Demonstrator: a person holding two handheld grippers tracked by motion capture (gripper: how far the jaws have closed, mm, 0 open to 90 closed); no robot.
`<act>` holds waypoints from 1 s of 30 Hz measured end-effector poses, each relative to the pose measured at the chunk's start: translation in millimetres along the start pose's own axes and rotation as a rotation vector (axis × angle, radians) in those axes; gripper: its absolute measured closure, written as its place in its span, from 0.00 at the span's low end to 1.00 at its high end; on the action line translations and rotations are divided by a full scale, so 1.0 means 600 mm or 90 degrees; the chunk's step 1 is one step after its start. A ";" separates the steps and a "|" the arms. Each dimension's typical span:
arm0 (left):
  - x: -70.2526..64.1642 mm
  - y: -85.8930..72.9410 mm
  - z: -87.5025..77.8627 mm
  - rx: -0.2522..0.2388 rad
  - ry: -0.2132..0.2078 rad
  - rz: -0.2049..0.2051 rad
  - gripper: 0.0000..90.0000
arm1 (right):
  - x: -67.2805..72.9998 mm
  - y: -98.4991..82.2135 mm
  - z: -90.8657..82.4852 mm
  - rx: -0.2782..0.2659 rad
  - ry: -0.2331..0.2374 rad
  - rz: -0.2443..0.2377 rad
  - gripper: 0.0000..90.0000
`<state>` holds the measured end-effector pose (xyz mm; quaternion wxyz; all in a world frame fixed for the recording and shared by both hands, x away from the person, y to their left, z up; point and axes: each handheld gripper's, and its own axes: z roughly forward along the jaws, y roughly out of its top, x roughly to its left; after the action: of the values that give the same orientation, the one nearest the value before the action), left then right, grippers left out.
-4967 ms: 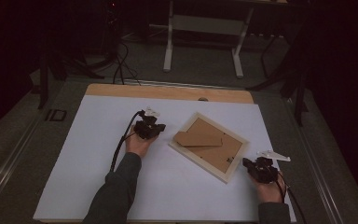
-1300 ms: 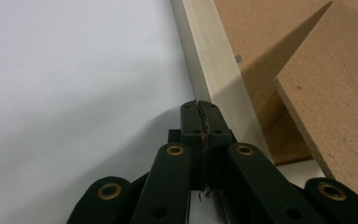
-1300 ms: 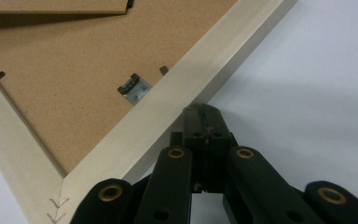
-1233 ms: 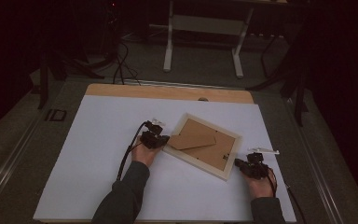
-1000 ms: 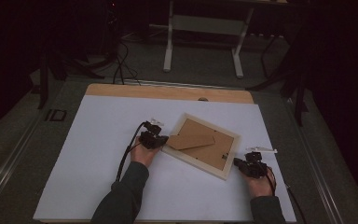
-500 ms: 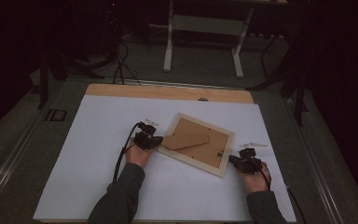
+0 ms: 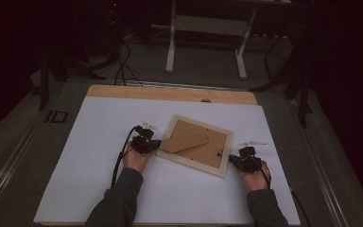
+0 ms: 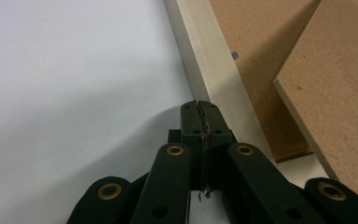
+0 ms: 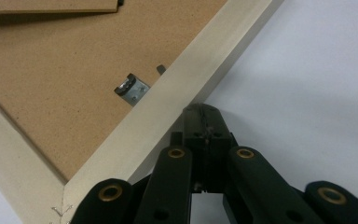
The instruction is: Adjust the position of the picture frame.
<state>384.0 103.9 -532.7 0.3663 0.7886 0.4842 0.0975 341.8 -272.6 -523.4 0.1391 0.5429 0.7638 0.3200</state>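
Frame: pale wooden picture frame [image 7: 196, 145], brown fibreboard back upward, lies askew mid-bench on the white bench top [image 7: 99, 123].
Stand: brown fibreboard easel flap [image 7: 185, 142] lies across the frame's back.
Left tongs [image 7: 152, 145]: closed, empty, tips against the frame's left rail.
Right tongs [image 7: 232, 160]: closed, empty, tips against the frame's right rail.

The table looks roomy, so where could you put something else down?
The white sheet is bare left of the left gripper, and again along the near edge between the two sleeves. A narrower strip runs behind the picture frame. It is crowded mid-table, where the right gripper also meets the frame.
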 end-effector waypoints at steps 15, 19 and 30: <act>0.007 -0.020 -0.020 -0.003 0.010 -0.012 1.00 | 0.011 0.016 0.014 0.005 0.004 -0.013 1.00; 0.012 -0.025 -0.026 -0.005 0.016 -0.020 1.00 | 0.017 0.022 0.020 0.007 0.008 -0.017 1.00; 0.026 -0.041 -0.044 -0.009 0.028 -0.036 1.00 | 0.034 0.039 0.037 0.013 0.019 -0.021 1.00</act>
<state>361.7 136.3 -533.4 0.3639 0.7697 0.5133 0.1080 364.1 -241.6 -522.4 0.1269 0.5268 0.7781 0.3179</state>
